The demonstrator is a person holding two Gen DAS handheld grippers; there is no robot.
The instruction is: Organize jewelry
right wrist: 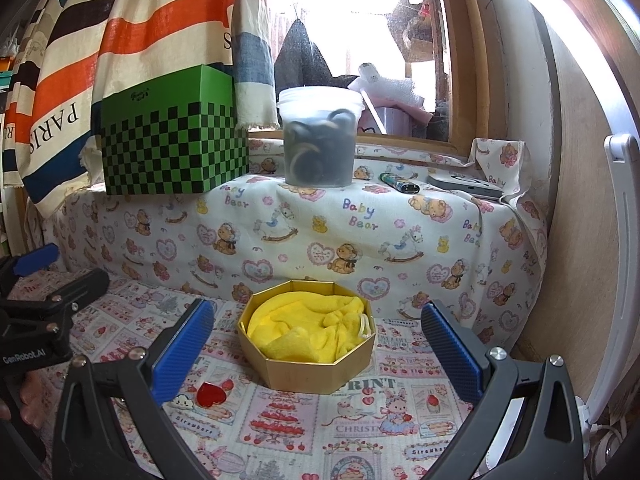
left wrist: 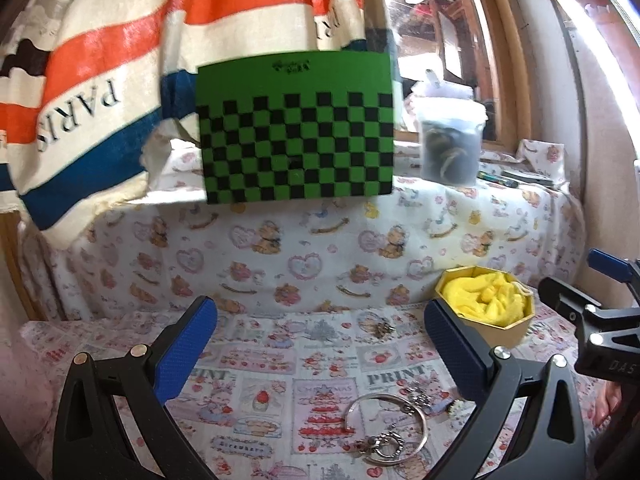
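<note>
L cam only: bangle [left wrist: 386, 424]; R cam only: red heart [right wrist: 211, 393]; both hand-held grippers wide, empty.

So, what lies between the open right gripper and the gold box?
Nothing but bare printed cloth, as the right wrist view shows. The right gripper is open in front of the gold box; the red heart lies off to the left.

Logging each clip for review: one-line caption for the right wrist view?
Open right tool faces a gold octagonal box lined with yellow cloth; a red heart charm lies beside it.
</note>
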